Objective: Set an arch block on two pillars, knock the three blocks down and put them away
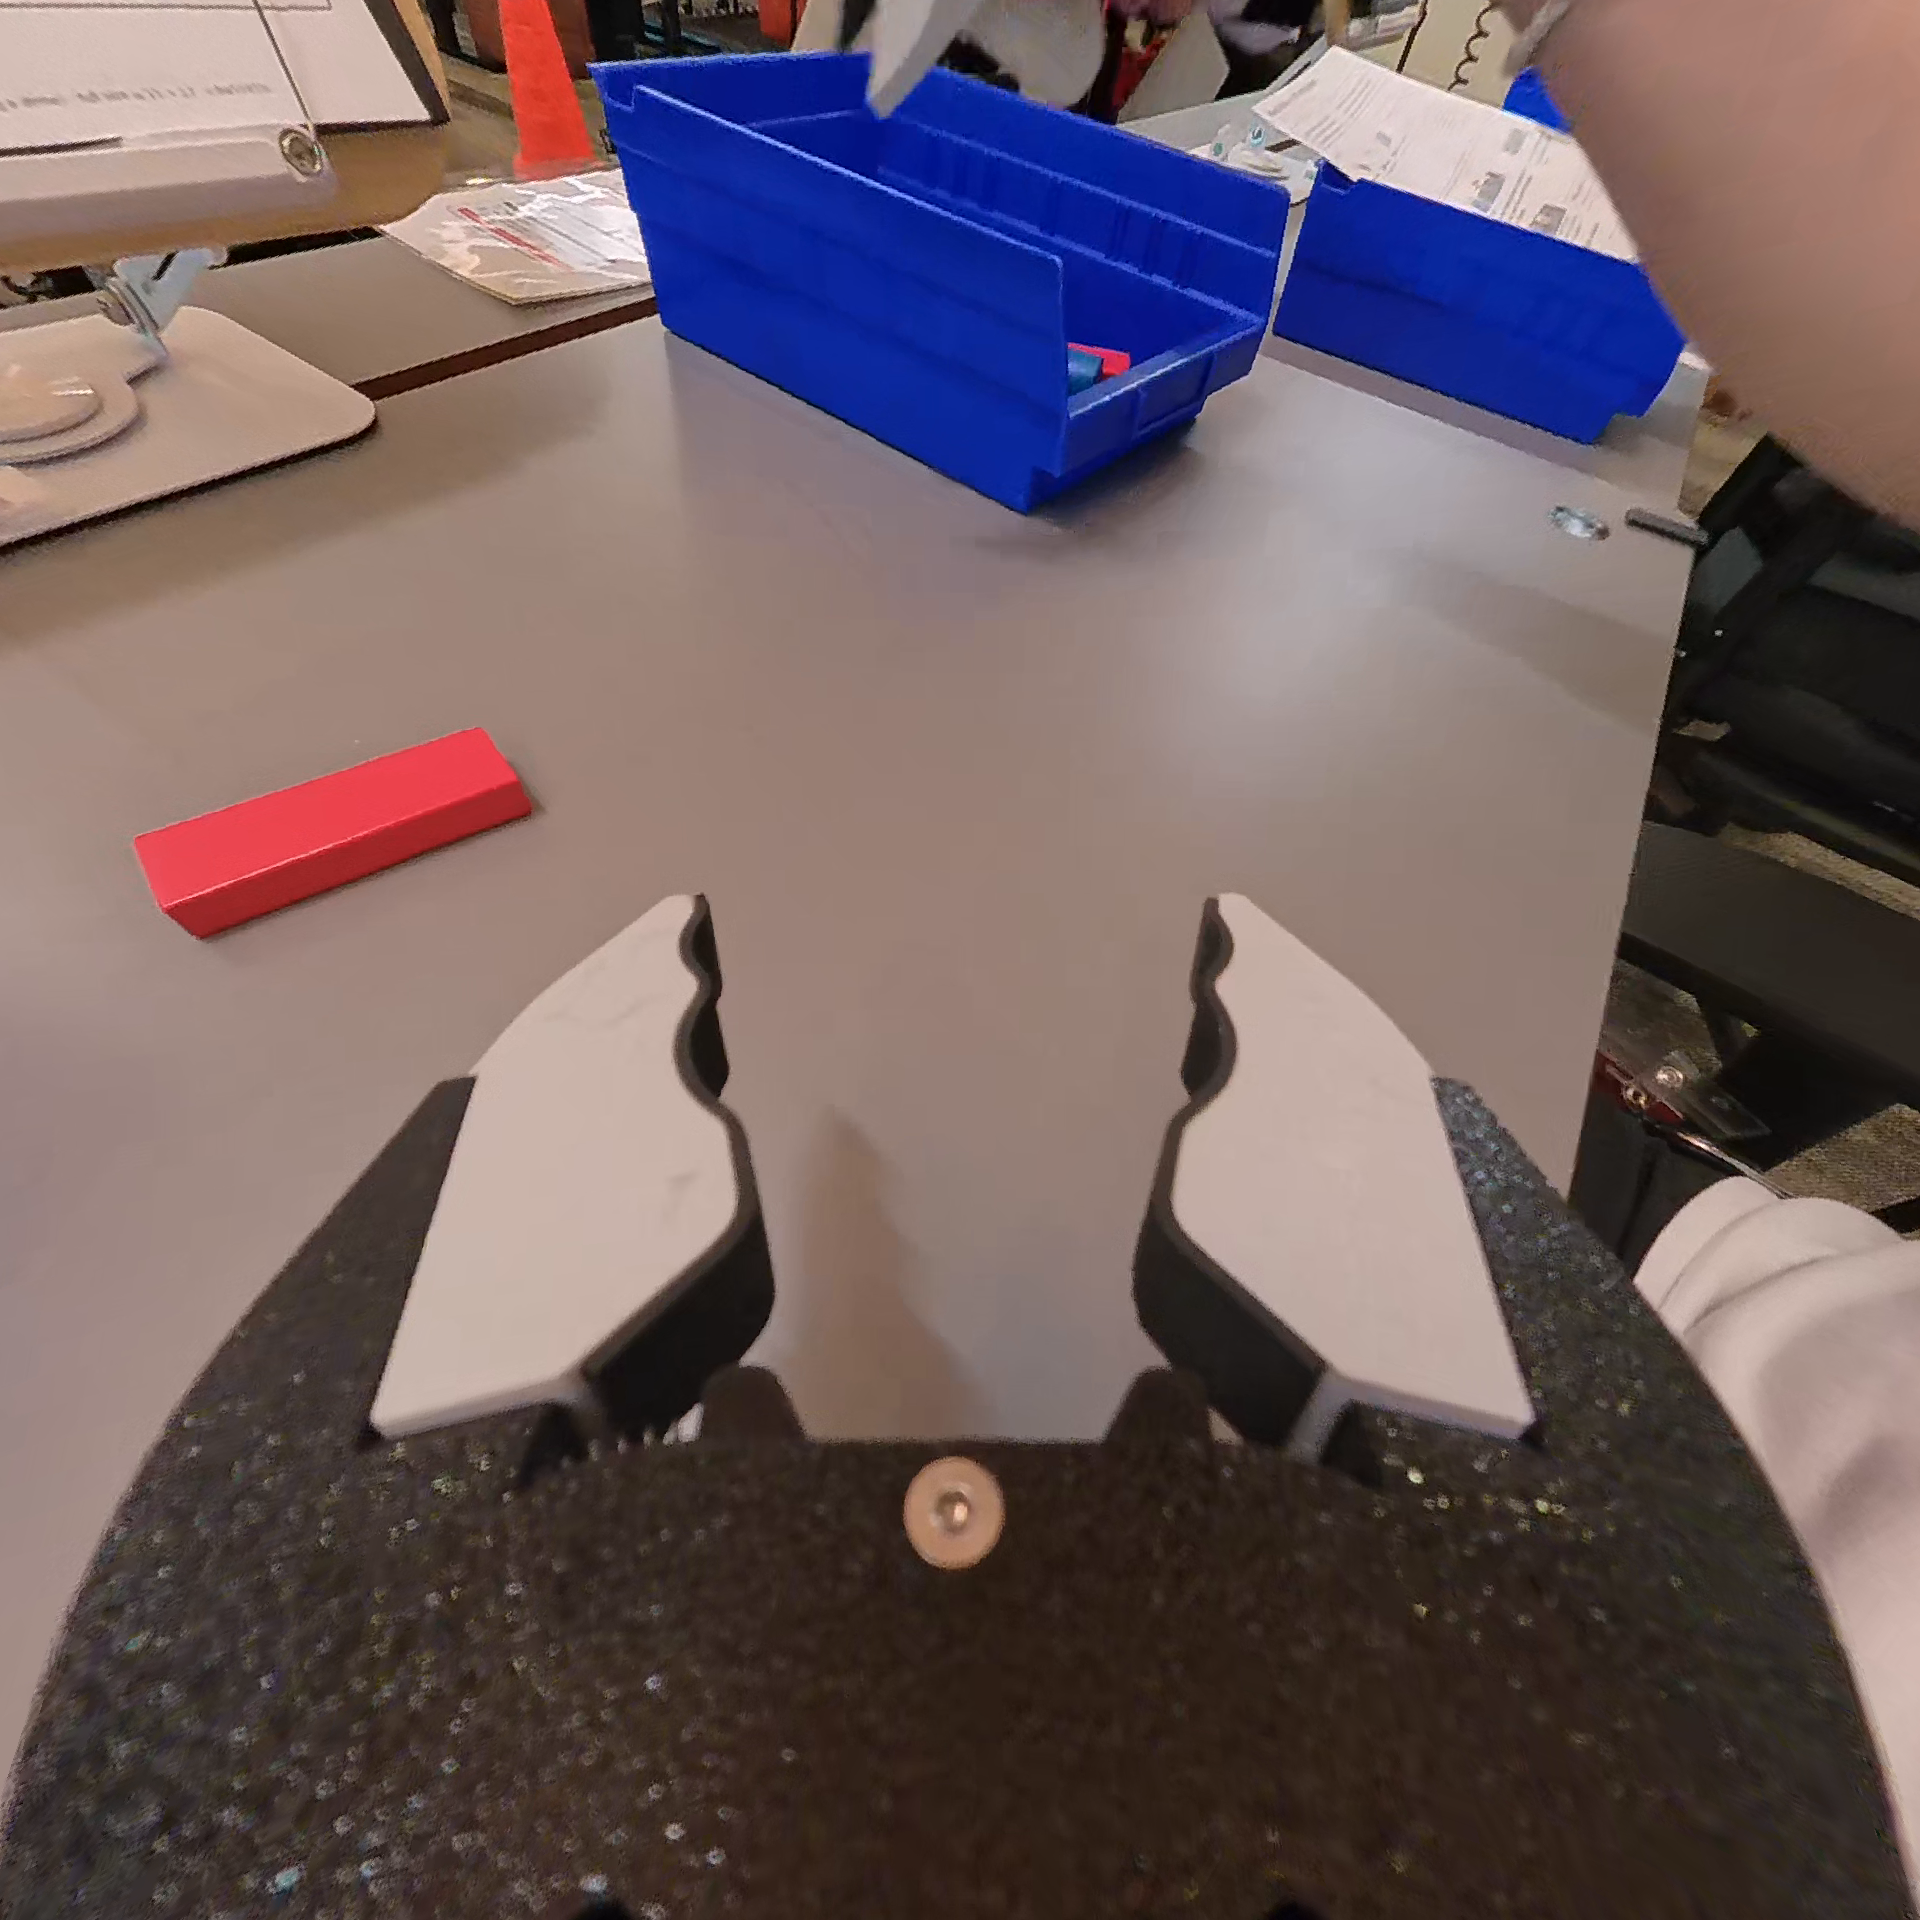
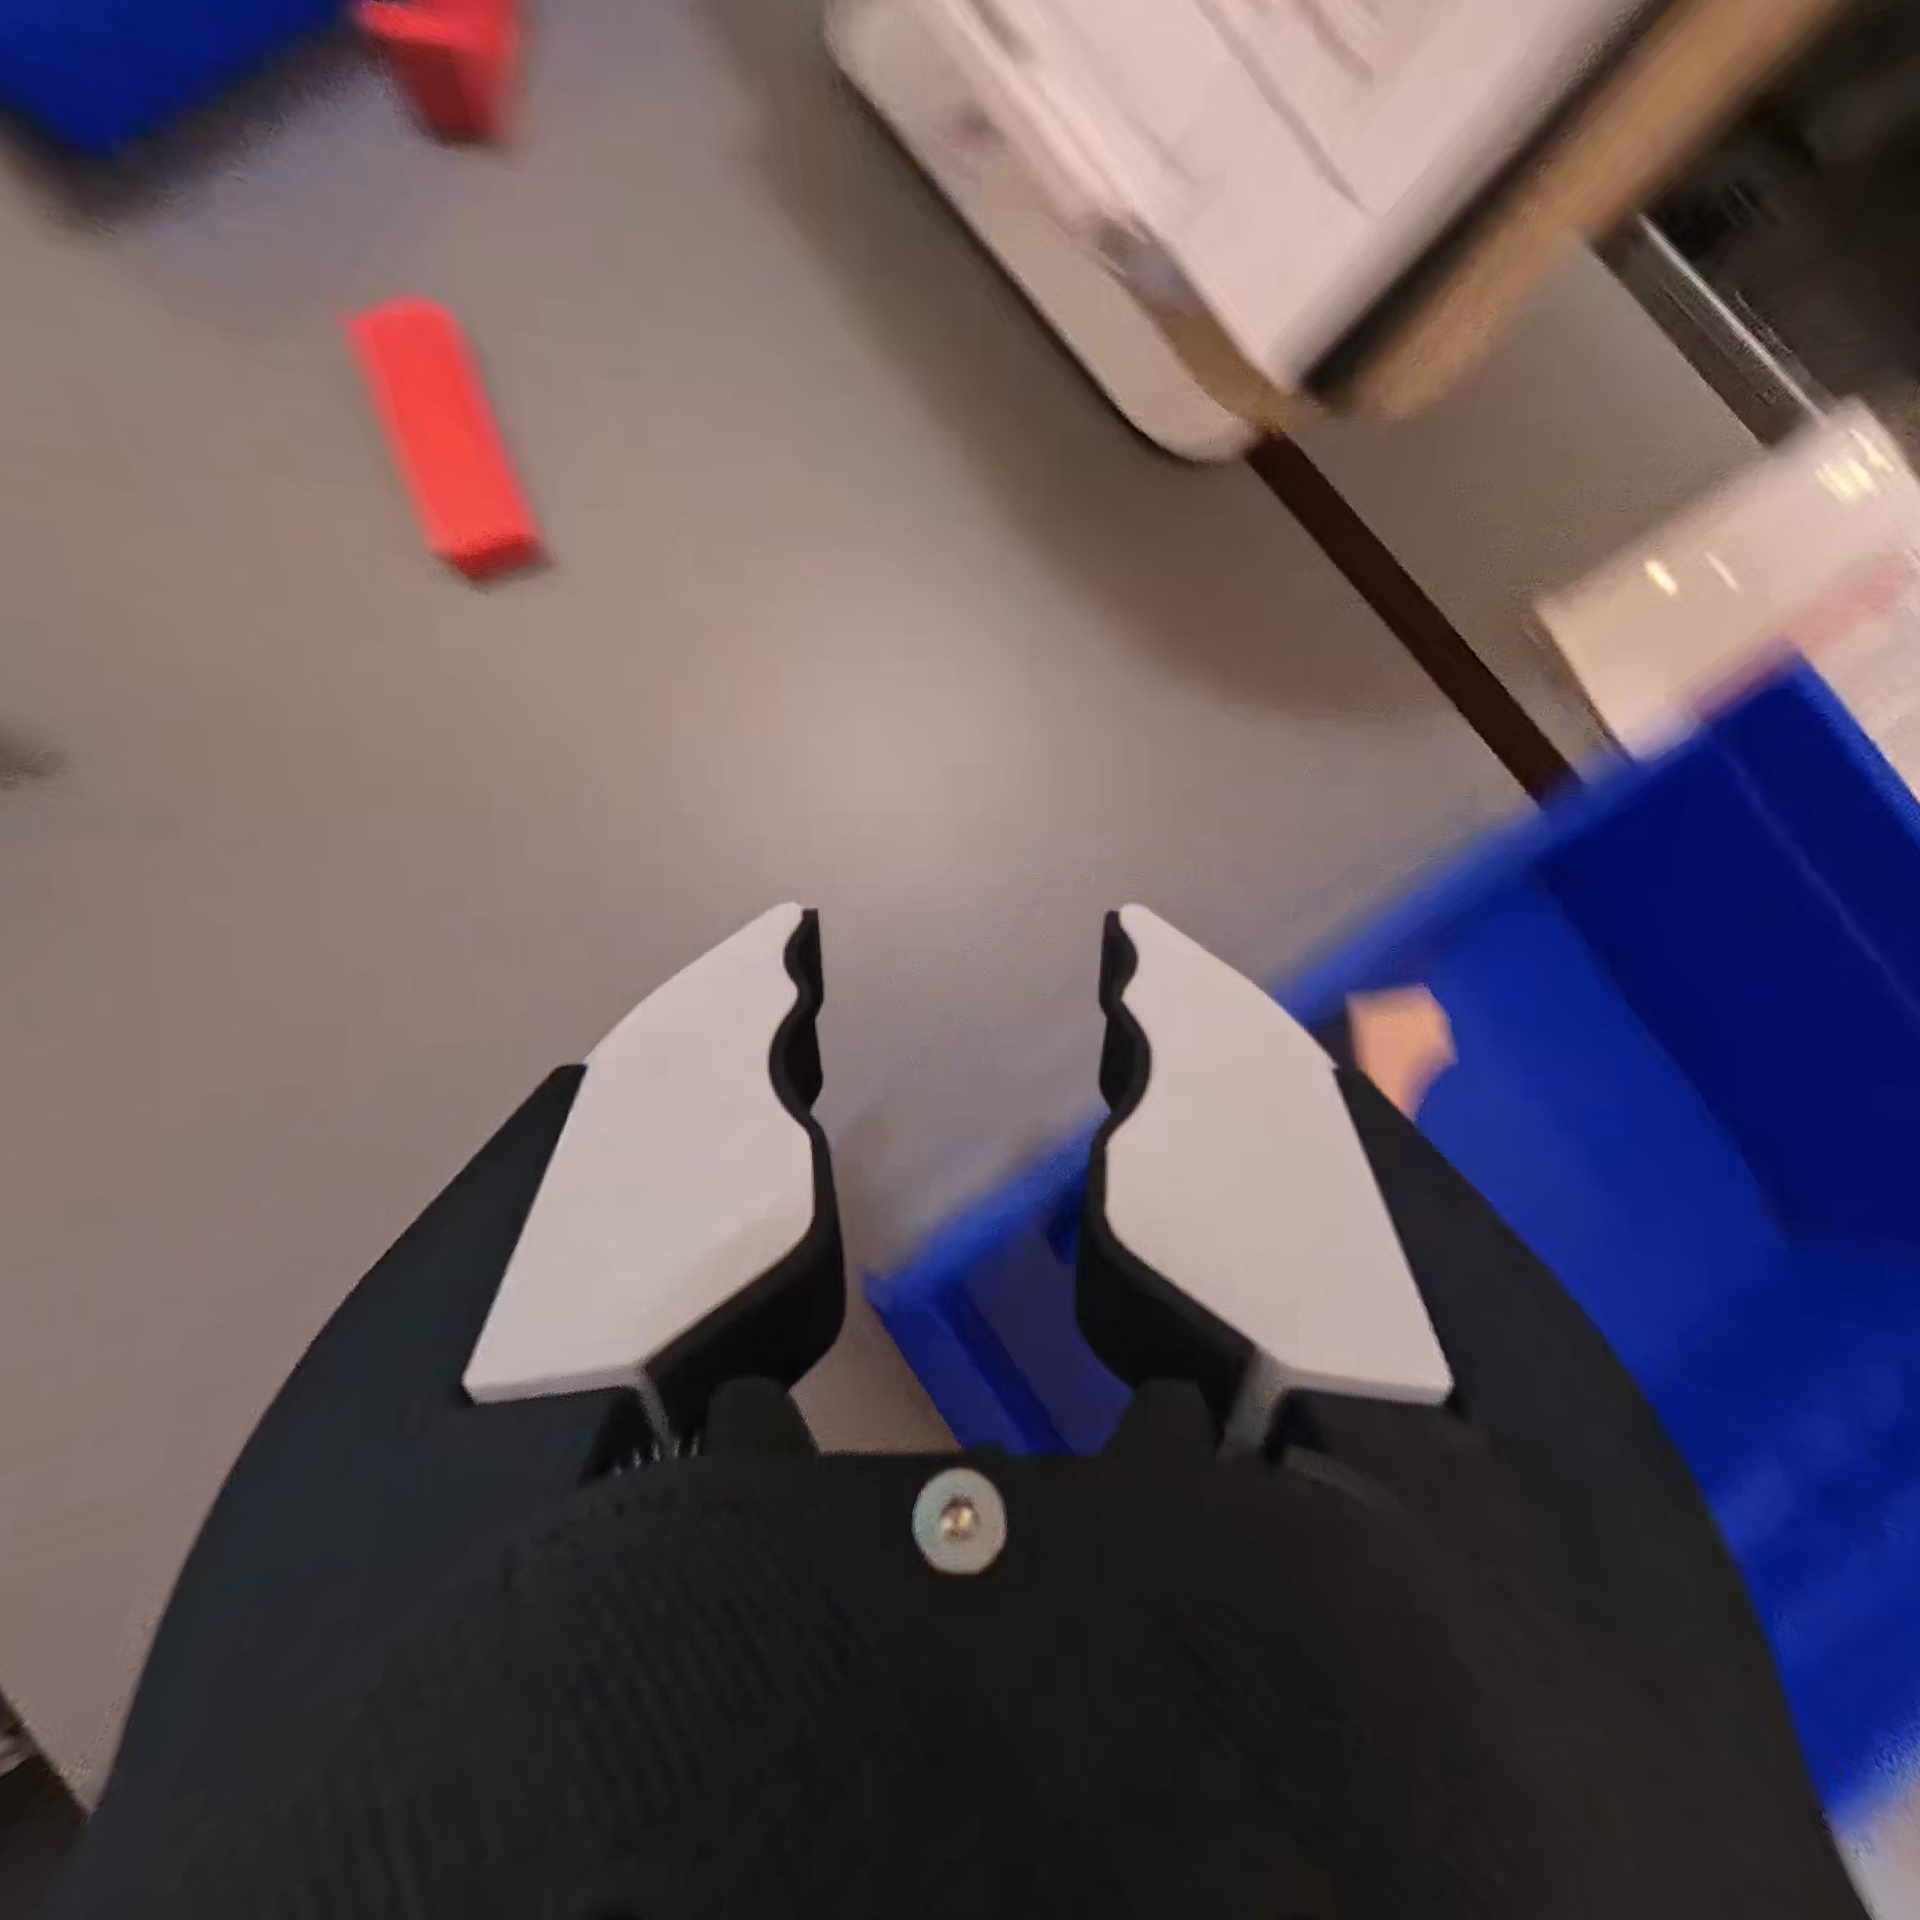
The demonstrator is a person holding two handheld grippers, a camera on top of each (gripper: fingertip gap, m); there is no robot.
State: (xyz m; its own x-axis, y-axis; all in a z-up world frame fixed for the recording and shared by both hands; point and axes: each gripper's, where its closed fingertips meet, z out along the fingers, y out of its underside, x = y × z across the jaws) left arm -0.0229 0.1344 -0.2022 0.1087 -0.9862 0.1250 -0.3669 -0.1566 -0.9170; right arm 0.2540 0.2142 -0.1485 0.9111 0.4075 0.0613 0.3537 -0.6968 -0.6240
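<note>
My left gripper (image 1: 956, 904) is open and empty, low over the grey table (image 1: 987, 727). A flat red block (image 1: 330, 829) lies on the table to its left front. A blue bin (image 1: 935, 281) stands farther ahead and holds a blue block (image 1: 1083, 369) and a red block (image 1: 1112, 361). The other gripper's grey finger (image 1: 909, 52) hangs above that bin's far end. My right gripper (image 2: 961, 914) is open and empty, above the table beside the blue bin (image 2: 1558, 1091). In this blurred view a red block (image 2: 442, 442) lies ahead on the left, and another red block (image 2: 457, 62) lies at the top.
A second blue bin (image 1: 1455, 301) with papers (image 1: 1444, 135) stands at the back right. A white stand base (image 1: 156, 416) sits at the left. An orange cone (image 1: 540, 83) is behind. The table's right edge (image 1: 1652, 779) drops off. A person's arm (image 1: 1766, 208) crosses the upper right. The tips of one gripper are about 30 cm away from the tips of the other. My right tips are roughly 35 cm from the white stand base (image 1: 156, 416).
</note>
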